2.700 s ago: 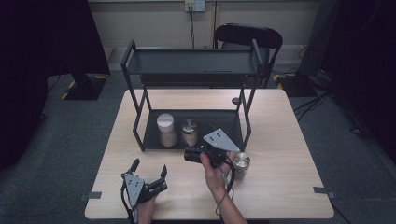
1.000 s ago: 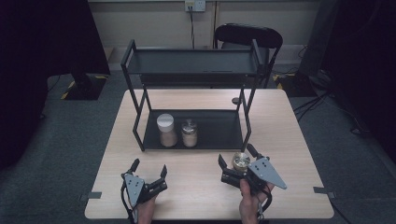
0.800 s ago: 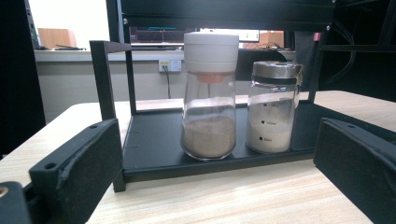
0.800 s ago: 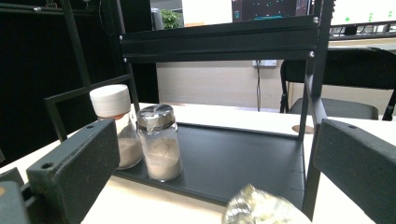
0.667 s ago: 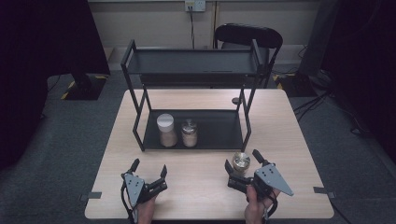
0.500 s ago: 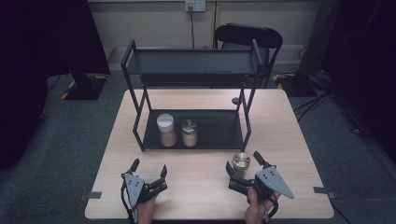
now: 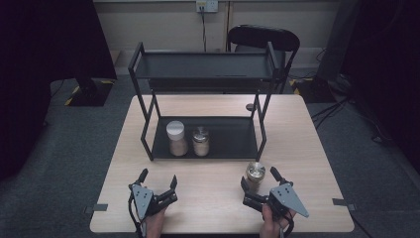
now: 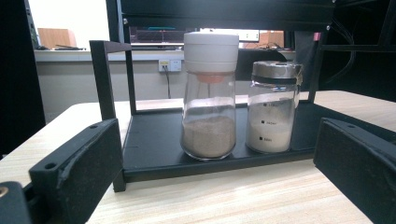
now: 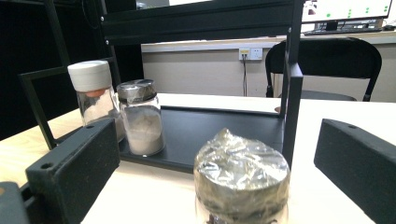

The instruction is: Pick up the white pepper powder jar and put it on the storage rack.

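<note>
1. Left gripper (image 7: 157, 183): low on the bench (image 7: 218, 198), near its front edge and left of centre, held in a hand (image 7: 157, 220). Jaws spread wide, nothing between them. In the left gripper view they frame the rack's lower shelf from in front.
2. Black two-tier rack (image 7: 203, 74): stands mid-bench, its open front facing the person. Its front lip and left front post (image 8: 103, 79) lie between the left gripper and the jars.
3. White-capped jar (image 7: 177, 138): upright on the left part of the rack's lower shelf (image 7: 233, 139), brownish powder in the bottom.
4. Steel-lidded jar (image 7: 200, 141): upright just beside the white-capped jar on its right, white powder inside. Whether the two touch, cannot tell.
5. Small dark round item (image 7: 249, 106): on the bench behind the rack, near its right rear leg. Too small to identify.
6. Foil-topped jar (image 7: 255, 174): upright on the bare bench, in front of the rack's right front post (image 9: 290, 88), outside the rack.
7. Right gripper (image 7: 259, 182): front right of the bench, held in a hand (image 7: 271, 225), grey three-cornered plate (image 7: 288, 198) on top. Jaws wide, one either side of the foil-topped jar; the right gripper view shows clear gaps on both sides, no contact.
8. Black chair (image 7: 263, 37): beyond the far edge of the bench, behind the rack.
</note>
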`<state>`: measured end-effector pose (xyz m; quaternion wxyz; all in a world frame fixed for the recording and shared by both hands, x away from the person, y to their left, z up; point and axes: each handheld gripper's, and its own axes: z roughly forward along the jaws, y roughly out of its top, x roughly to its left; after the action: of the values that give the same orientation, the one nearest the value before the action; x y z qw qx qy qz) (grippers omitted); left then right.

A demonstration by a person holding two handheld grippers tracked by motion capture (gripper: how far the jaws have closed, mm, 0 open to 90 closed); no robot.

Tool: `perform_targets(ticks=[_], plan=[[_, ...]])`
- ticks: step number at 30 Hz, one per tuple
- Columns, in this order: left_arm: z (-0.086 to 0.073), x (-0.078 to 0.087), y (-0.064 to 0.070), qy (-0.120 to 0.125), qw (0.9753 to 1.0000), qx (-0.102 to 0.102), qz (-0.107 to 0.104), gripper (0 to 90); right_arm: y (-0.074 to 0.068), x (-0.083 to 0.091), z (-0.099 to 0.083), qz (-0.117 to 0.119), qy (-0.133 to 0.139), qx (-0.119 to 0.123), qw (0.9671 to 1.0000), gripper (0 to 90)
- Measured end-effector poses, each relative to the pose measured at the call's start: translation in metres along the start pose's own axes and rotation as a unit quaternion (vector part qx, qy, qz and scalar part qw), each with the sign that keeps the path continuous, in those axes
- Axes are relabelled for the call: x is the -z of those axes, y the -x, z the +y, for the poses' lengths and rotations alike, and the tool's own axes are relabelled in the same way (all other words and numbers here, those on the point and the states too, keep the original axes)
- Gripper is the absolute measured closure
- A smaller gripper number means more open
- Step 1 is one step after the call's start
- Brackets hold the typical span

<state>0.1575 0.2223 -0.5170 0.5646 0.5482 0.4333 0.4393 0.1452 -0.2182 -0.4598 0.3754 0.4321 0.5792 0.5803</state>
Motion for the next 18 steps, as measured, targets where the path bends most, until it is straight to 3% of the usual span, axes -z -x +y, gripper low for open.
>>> perform_targets(ticks=[18], plan=[[0.000, 0.000, 0.000, 0.000, 1.0000, 0.000, 0.000, 0.7, 0.004, -0.004, -0.020, -0.005, -0.002, -0.006, 1.0000, 0.0]])
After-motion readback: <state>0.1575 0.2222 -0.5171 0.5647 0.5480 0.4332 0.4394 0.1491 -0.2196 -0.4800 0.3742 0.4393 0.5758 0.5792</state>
